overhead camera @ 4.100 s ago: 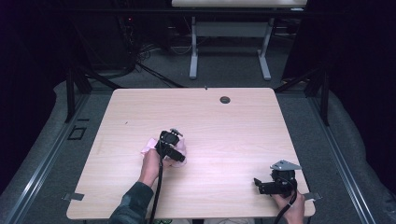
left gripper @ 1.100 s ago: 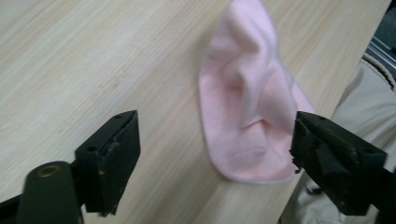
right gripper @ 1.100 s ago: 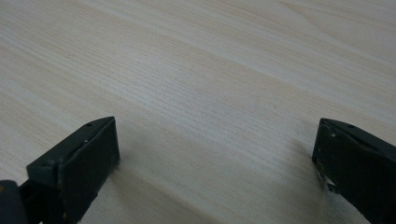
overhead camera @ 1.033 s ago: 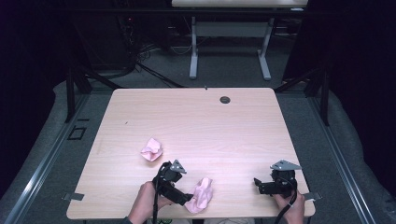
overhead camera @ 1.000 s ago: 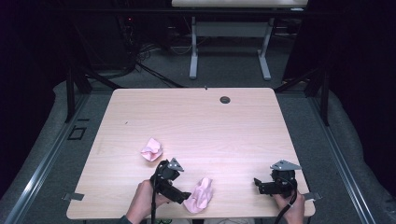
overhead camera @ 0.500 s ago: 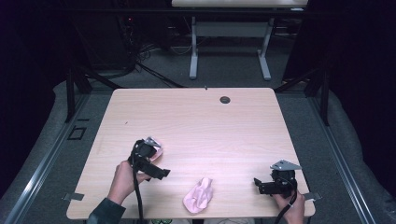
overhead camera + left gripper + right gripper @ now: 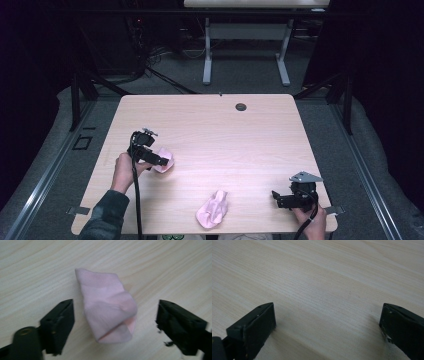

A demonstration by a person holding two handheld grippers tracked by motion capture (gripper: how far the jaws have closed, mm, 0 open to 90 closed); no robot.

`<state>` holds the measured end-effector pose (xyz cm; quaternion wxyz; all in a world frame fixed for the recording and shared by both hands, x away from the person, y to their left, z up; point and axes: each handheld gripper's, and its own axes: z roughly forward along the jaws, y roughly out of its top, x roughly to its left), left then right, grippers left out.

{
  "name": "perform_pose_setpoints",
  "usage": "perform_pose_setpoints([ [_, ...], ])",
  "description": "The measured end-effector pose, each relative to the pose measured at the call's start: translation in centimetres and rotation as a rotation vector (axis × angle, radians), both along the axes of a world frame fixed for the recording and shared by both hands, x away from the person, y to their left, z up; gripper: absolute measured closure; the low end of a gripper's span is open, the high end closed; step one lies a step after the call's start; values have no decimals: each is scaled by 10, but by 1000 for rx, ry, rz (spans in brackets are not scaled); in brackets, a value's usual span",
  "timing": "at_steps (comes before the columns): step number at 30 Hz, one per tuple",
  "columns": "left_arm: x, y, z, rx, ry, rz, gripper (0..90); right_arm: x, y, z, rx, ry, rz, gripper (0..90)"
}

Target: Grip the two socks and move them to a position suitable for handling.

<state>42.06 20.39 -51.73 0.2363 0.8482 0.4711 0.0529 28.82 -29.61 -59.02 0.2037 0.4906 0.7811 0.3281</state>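
Spanning most of the high view, the wooden table (image 7: 240, 135) carries everything; L gripper (image 7: 161, 161) sits left of centre, jaws just been closing but not yet touching — pink sock (image 7: 107, 312) lies between them w/ gaps both sides; second pink sock (image 7: 212, 209) at bottom centre near the front edge; R gripper (image 7: 278, 198) at lower right, jaws wide apart over bare wood.

No text, label, brand, number or sign can be read in these views.
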Motion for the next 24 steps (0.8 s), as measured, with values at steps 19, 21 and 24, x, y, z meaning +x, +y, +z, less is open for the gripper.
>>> perform_pose_setpoints([
  [19,0,-17,-32,111,-6,-15,756,0,0,0,2,-2,-7,0],
  [21,-1,-15,-30,81,-13,-9,785,0,0,0,2,-1,-8,0],
  [24,-2,-15,-26,67,-18,-16,790,0,0,0,1,0,-9,0],
])
